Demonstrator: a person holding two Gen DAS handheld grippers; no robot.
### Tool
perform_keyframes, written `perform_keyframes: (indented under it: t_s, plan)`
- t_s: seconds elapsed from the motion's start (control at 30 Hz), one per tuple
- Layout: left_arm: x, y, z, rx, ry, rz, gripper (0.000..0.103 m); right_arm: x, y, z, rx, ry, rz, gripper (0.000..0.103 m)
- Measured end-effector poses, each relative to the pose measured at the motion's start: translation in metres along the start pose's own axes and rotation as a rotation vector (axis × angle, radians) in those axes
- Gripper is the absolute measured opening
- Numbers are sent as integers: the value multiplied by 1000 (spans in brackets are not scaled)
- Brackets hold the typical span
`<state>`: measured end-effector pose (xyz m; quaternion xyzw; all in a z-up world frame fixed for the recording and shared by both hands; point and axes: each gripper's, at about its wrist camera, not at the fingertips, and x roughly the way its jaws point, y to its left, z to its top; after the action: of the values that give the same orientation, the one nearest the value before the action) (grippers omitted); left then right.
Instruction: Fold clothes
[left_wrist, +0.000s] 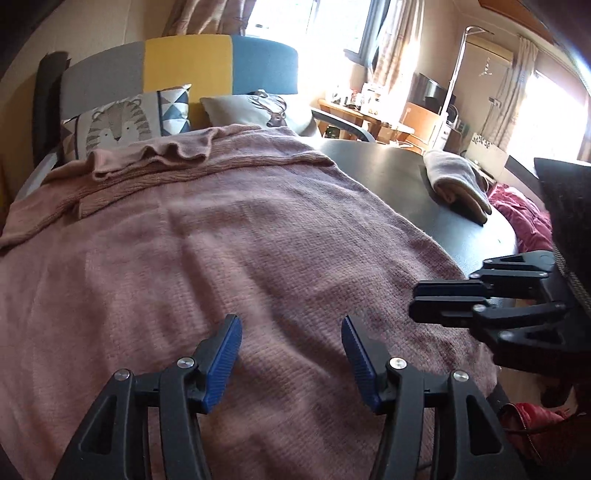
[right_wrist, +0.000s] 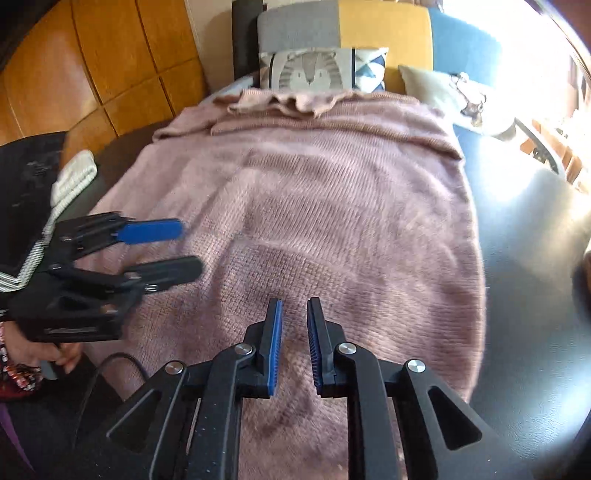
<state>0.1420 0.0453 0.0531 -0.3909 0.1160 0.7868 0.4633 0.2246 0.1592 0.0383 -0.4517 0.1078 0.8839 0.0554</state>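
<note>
A pink knit garment (left_wrist: 221, 240) lies spread flat over the dark round table (left_wrist: 384, 166), with a sleeve folded across its far end and a ruffled edge (left_wrist: 147, 157) behind it. My left gripper (left_wrist: 291, 325) hovers open just above the near part of the knit, nothing between its blue pads. My right gripper (left_wrist: 415, 301) comes in from the right over the garment's right edge. In the right wrist view, the right gripper (right_wrist: 295, 302) stands over the garment (right_wrist: 332, 203) with its jaws only a narrow gap apart and empty. The left gripper (right_wrist: 190, 245) is open at the left.
A folded beige garment (left_wrist: 458, 181) rests on the table's right side, and red clothing (left_wrist: 524, 210) lies beyond the edge. A white knit piece (right_wrist: 74, 177) sits at the table's left. Cushions (left_wrist: 122, 122) and a sofa back (left_wrist: 184, 62) stand behind. A hand (right_wrist: 44, 354) holds the left gripper.
</note>
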Motion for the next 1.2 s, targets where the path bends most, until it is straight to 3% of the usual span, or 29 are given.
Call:
perform_keyframes:
  t_s: [0.2, 0.37, 0.43, 0.53, 0.73, 0.87, 1.03, 1.2]
  plan:
    - [-36, 43, -44, -92, 14, 104, 58, -2, 30, 15, -60, -52, 63, 15]
    - [-60, 69, -70, -178, -25, 108, 57, 12, 58, 25, -93, -46, 153, 17]
    - [-64, 71, -74, -181, -29, 105, 57, 22, 68, 25, -99, -22, 181, 22]
    - [-68, 71, -77, -176, -25, 106, 57, 43, 72, 16, -97, 62, 154, 25]
    - [-83, 71, -90, -120, -3, 126, 57, 40, 47, 10, 40, 53, 276, 25]
    - [-98, 82, -105, -125, 16, 204, 57, 38, 53, 8, -3, 44, 253, 25]
    - [-111, 103, -115, -205, 0, 193, 56, 37, 52, 7, 11, 42, 255, 25]
    - [-109, 92, -118, -116, 26, 263, 57, 39, 55, 9, -6, 45, 237, 25]
